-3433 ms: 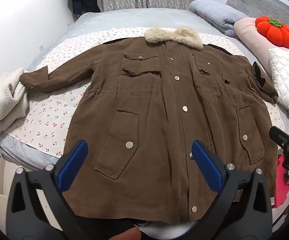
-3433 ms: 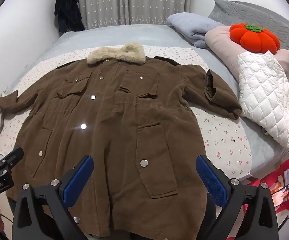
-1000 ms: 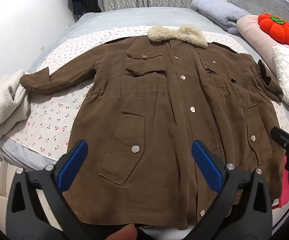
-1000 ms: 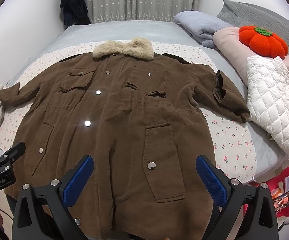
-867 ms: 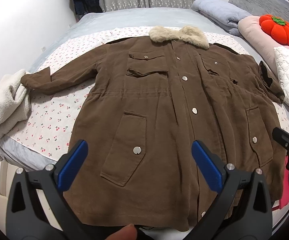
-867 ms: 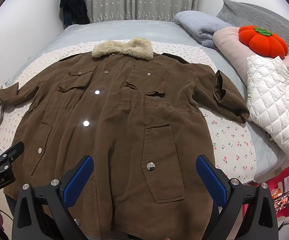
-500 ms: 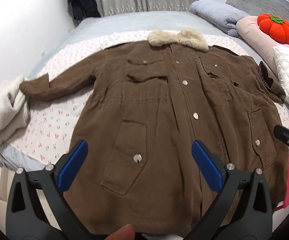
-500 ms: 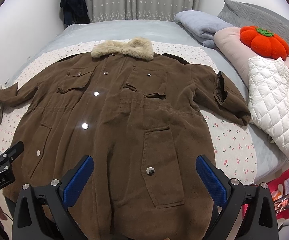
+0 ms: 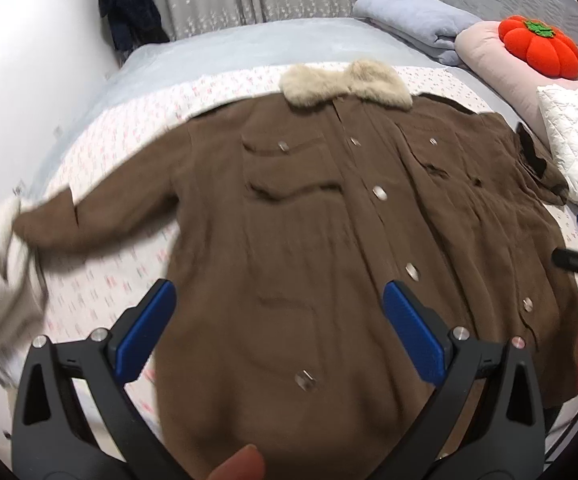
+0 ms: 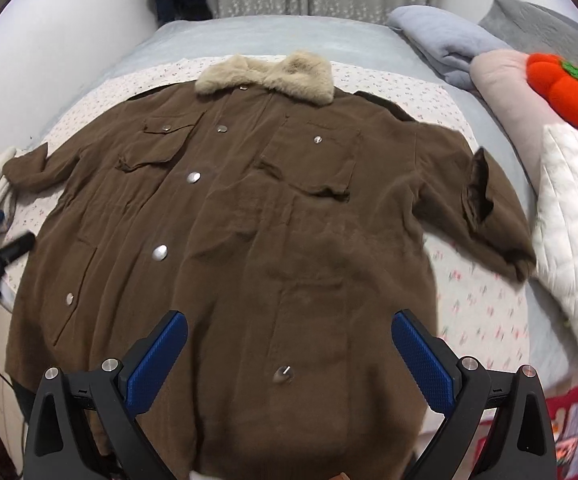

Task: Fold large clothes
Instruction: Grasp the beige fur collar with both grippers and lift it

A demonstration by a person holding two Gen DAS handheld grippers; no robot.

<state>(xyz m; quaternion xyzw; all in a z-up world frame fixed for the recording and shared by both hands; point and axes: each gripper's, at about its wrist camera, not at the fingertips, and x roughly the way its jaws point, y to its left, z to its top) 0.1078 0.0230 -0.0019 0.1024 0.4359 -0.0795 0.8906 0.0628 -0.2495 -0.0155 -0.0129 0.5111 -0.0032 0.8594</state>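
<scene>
Plainly, brown coat [image 9: 309,240] bears no legible label.

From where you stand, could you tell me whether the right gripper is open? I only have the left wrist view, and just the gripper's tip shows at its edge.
Observer: Yes, the right gripper is open with nothing between its fingers. It hovers over the lower part of the brown coat.
Operator: Thank you. How does the sleeve on that side lie?
Observer: That sleeve is spread outward on the floral sheet, with its dark cuff opening showing. Its end reaches the white quilted jacket, but I cannot tell whether they touch.
Operator: And what is past the bed's edge there?
Observer: There are red and pink items low down, too blurred to identify.
</scene>
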